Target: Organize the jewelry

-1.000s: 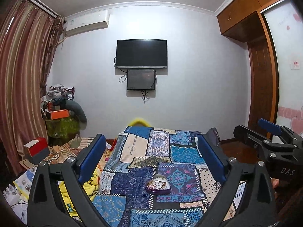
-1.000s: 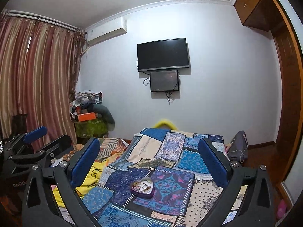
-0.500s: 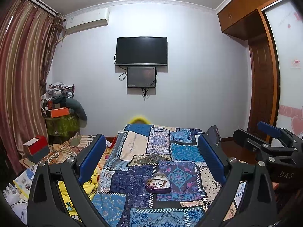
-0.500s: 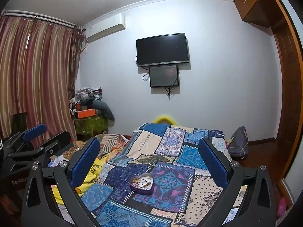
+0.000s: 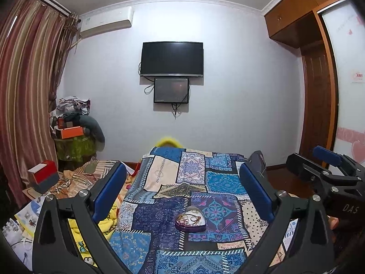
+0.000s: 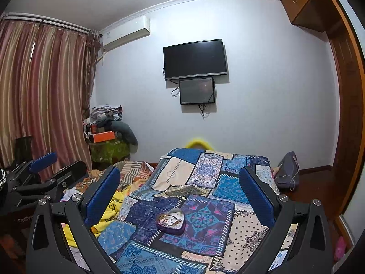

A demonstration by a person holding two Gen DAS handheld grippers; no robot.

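Note:
A heart-shaped purple jewelry box [image 5: 190, 219] [image 6: 171, 220] lies open on the patchwork bedspread [image 5: 194, 182] [image 6: 205, 182], holding a tangle of gold chains. My left gripper [image 5: 182, 182] hangs open well above and short of the box, nothing between its blue pads. My right gripper [image 6: 180, 185] is open too, at a similar height, empty. In the left wrist view the right gripper [image 5: 328, 173] shows at the right edge. The left gripper [image 6: 45, 171] shows at the left edge of the right wrist view.
A yellow blanket [image 5: 107, 219] and striped bedding [image 6: 134, 173] lie left of the bedspread. A red box [image 5: 43, 173] and papers sit at far left. A cluttered stand [image 5: 75, 137] is by the curtains. A grey bag [image 6: 287, 171] lies on the floor at right.
Both grippers have tilted slightly, so the box and bed sit a little lower in both views. Jaws stay open.

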